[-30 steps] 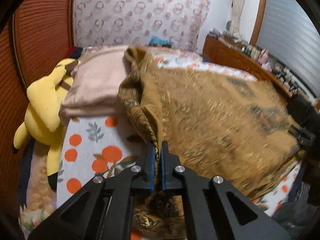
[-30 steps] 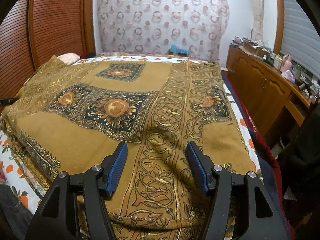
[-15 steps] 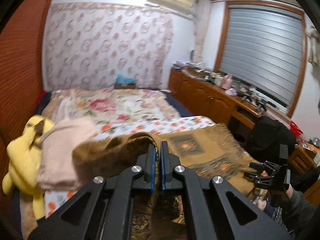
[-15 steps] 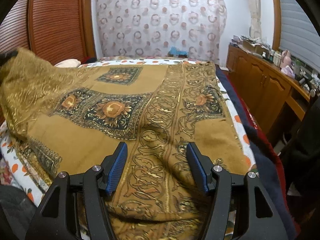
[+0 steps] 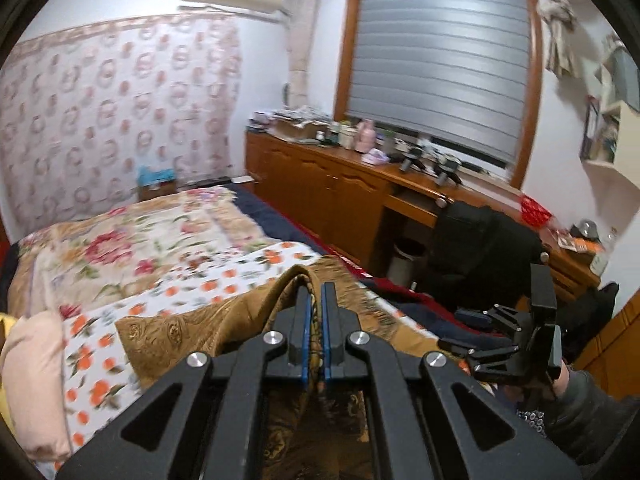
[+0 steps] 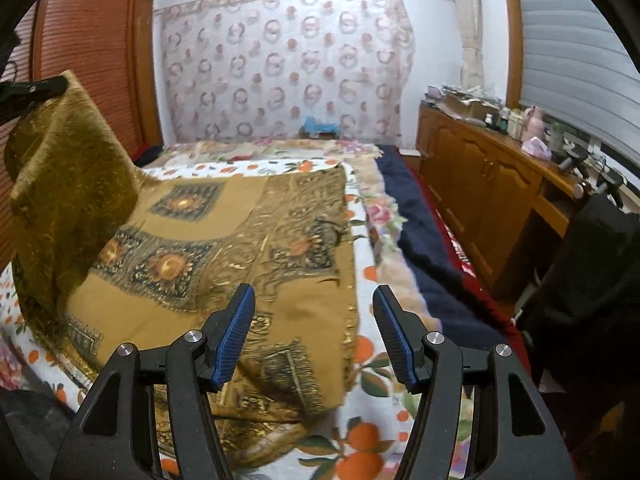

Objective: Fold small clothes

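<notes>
Lifting the brown patterned shawl (image 6: 224, 248) off the bed (image 6: 360, 432) by its left edge, the left gripper (image 5: 314, 332) has fingers clamped on the cloth, while the right gripper (image 6: 314, 332), fingers apart over the near-right corner, should probably pin it for a square fold.

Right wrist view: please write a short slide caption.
Open right gripper above the brown patterned cloth on the bed, one corner lifted at left.

Ochre floral-medallion cloth (image 6: 248, 248); white orange-print sheet (image 6: 372, 412).
</notes>
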